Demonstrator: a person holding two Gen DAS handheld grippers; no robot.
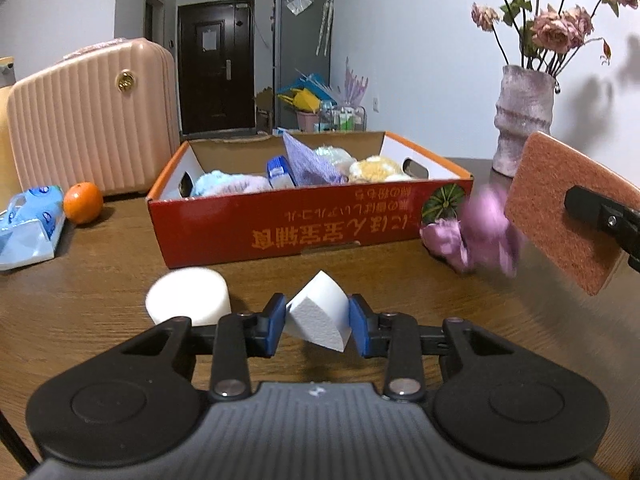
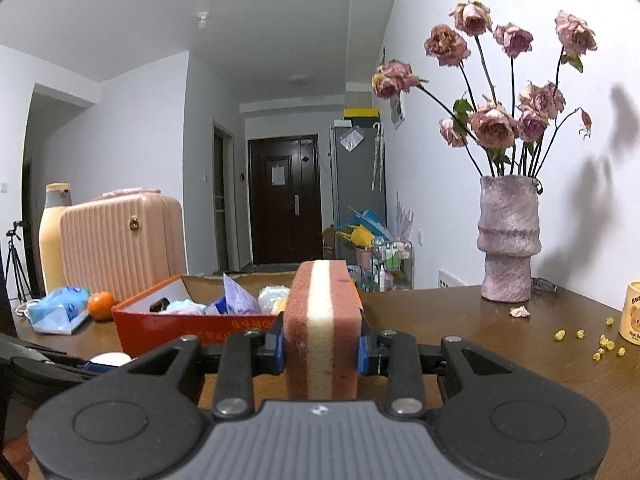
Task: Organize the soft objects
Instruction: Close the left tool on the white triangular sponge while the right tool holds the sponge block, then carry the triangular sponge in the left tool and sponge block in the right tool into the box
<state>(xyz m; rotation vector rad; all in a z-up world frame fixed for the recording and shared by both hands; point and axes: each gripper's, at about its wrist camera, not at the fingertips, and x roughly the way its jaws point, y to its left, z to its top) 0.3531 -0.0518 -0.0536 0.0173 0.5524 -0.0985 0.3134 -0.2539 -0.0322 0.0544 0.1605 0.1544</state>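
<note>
Foam wedge point(image 1: 318, 312) sits pinched in the left tongs point(image 1: 317, 318), tip pointing ahead over the wooden bench point(image 1: 100, 280); right tongs point(image 2: 321, 350) clamp an upright sponge point(image 2: 322, 328) before the box point(image 2: 168, 326).

I see a white foam wedge point(image 1: 318, 316), white foam cylinder point(image 1: 188, 296), pink sponge point(image 2: 322, 332) with cream middle stripe, red box point(image 1: 288, 220) with orange lettering, brown wood-grain bench point(image 1: 100, 264), ribbed pink suitcase point(image 1: 92, 120)
</note>
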